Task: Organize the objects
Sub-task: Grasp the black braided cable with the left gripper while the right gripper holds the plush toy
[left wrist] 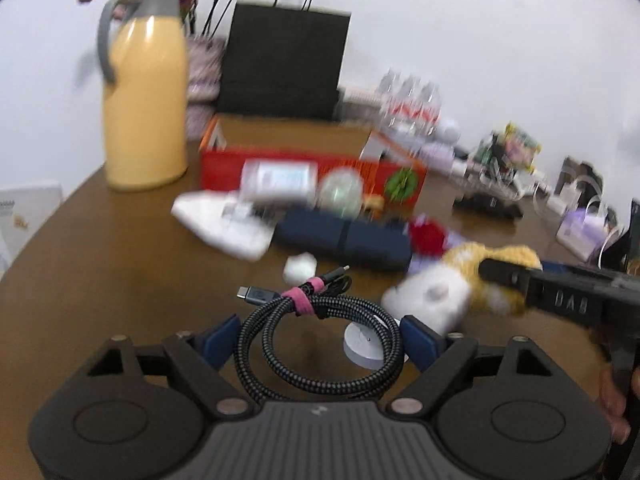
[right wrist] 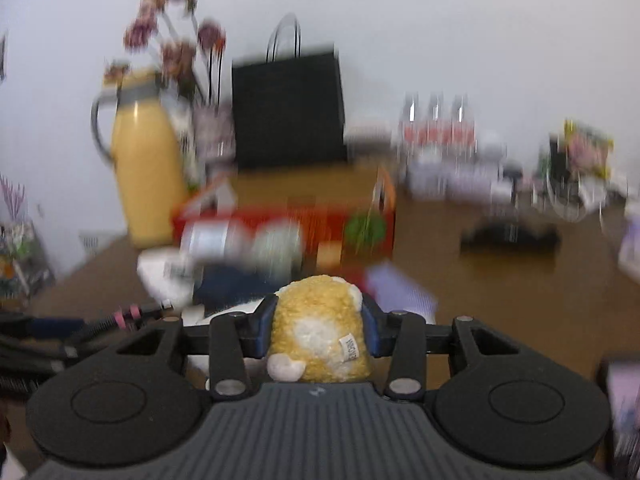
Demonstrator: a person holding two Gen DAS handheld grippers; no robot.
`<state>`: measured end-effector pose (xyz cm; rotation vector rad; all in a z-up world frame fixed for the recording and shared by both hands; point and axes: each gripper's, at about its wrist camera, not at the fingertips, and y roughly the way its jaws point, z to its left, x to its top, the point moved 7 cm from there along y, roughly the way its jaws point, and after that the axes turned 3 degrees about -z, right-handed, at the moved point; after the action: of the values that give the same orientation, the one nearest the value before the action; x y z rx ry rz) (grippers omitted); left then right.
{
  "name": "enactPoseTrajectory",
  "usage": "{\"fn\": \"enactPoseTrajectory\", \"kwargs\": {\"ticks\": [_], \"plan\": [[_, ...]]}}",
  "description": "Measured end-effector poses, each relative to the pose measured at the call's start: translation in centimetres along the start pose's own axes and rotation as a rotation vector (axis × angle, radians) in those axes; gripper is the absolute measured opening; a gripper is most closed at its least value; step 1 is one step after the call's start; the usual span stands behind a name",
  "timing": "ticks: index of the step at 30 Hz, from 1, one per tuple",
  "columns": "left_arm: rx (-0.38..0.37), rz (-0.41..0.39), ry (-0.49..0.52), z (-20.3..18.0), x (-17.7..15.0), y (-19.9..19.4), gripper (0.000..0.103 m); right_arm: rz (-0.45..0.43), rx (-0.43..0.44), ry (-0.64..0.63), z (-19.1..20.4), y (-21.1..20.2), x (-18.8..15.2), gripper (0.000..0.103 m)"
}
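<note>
The right gripper (right wrist: 320,330) squeezes the yellow plush toy (right wrist: 320,328) while the left gripper (left wrist: 318,338), spread wide around the coiled cable (left wrist: 320,344), could snag its loops.

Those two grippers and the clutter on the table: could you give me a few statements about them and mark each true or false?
1. The right gripper is clamped on a yellow plush toy. True.
2. The left gripper is shut on the cable. False: its jaws stand wide open on either side of the coiled cable.
3. A pink strap binds the cable. True.
4. The yellow jug lies on its side. False: it stands upright on the table.
5. The black bag stands behind the red box. True.
</note>
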<state>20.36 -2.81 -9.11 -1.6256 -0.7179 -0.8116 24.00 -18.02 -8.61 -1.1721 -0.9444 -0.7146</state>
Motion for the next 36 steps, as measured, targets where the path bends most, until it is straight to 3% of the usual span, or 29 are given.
{"fn": "enactPoseTrajectory", "kwargs": {"ticks": [5,8,13,15,17,19,20,22,24,26,29,30,34,36], "plan": [[0.031,0.049,0.072,-0.1,-3.2,-0.5,0.087,0.057,-0.028,-0.016,1.5,-1.8,-3.8,0.052],[0.012,0.051,0.059,0.1,-4.4,-0.7,0.087,0.076,-0.012,-0.042,2.1,-2.7,-4.7,0.068],[0.014,0.031,0.053,0.1,-4.4,-0.6,0.09,0.068,0.0,-0.069,2.4,-2.8,-3.7,0.069],[-0.001,0.034,0.071,-0.2,-4.4,-0.4,0.096,0.083,-0.001,-0.073,2.3,-2.1,-3.7,0.068],[0.0,0.054,0.079,-0.2,-4.5,0.4,0.097,0.109,-0.018,-0.076,2.1,-1.3,-4.0,0.059],[0.003,0.051,0.074,-0.2,-4.4,0.4,0.097,0.097,-0.073,-0.13,2.4,-1.3,-3.9,0.064],[0.001,0.049,0.07,-0.2,-4.4,0.4,0.097,0.069,-0.098,-0.159,2.6,-1.8,-3.6,0.074],[-0.016,0.048,0.067,0.0,-4.3,0.1,0.097,0.008,-0.089,-0.205,3.4,-3.1,-2.7,0.074],[-0.041,0.047,0.099,0.0,-4.4,-0.4,0.097,-0.019,-0.03,-0.213,4.2,-4.3,-1.8,0.068],[-0.065,0.043,0.139,0.0,-4.6,-0.7,0.097,-0.016,0.083,-0.202,5.5,-5.1,-1.3,0.06],[-0.091,0.04,0.19,0.1,-4.9,-0.8,0.098,0.06,0.215,-0.188,7.4,-4.2,-2.2,0.048],[-0.094,0.045,0.2,0.1,-5.1,-0.6,0.097,0.096,0.232,-0.186,7.9,-3.4,-2.8,0.041],[-0.089,0.038,0.224,0.1,-5.2,0.0,0.096,0.206,0.247,-0.189,9.0,-0.3,-5.3,0.032],[-0.092,0.031,0.23,0.0,-5.1,0.1,0.093,0.21,0.26,-0.188,9.2,-0.1,-5.3,0.031]]}}
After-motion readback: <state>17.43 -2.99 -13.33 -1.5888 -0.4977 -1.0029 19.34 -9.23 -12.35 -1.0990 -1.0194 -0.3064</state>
